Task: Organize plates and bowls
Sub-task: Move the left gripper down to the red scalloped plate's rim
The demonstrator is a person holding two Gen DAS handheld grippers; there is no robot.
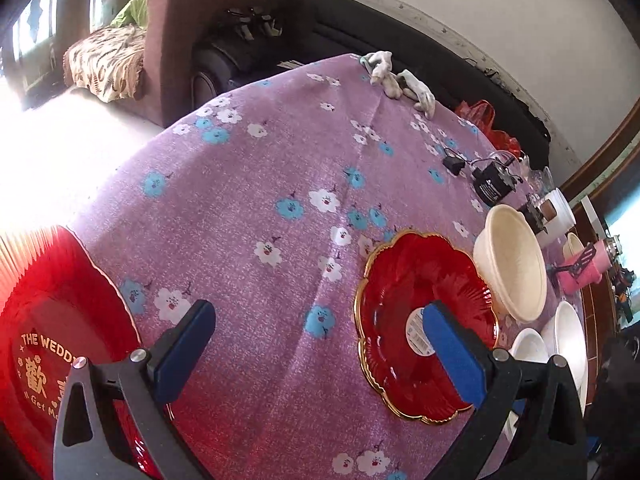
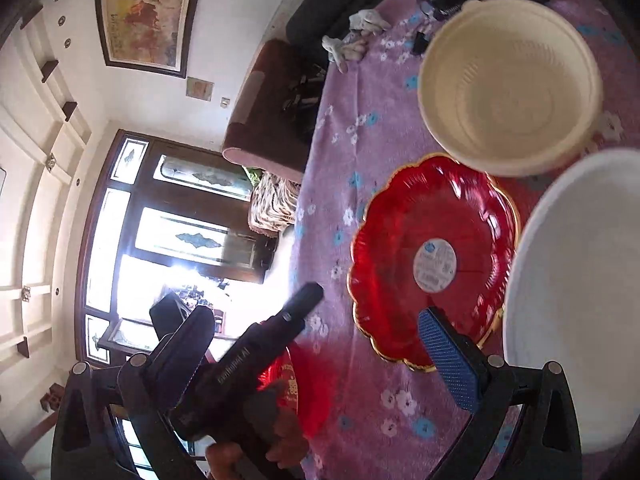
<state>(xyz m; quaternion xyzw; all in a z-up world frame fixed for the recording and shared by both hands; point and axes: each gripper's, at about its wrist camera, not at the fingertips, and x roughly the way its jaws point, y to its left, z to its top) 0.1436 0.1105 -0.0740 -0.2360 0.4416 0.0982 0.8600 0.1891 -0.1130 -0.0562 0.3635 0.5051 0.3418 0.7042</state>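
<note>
the left claw (image 1: 316,344) stood apart and empty at frame bottom; the right claw (image 2: 316,352) likewise. the red scalloped plate (image 1: 404,280) lay right of centre on the tabletop (image 1: 248,208), cream bowl (image 1: 516,256) touching it. stiff, probably slippery and brittle; best pinched at its gold rim.

open left tool (image 1: 316,330) above floral tablecloth (image 1: 256,200), red plate (image 1: 416,320).

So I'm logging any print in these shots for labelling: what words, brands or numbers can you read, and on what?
"THE WEDD" (cut off), a gold Chinese character and "Get M" (cut off): red pleated plate.
Round white sticker on the red scalloped plate: print too small to read.
Black power adapter: label too small.
Black handheld device: lettering blurred, unreadable.
</note>
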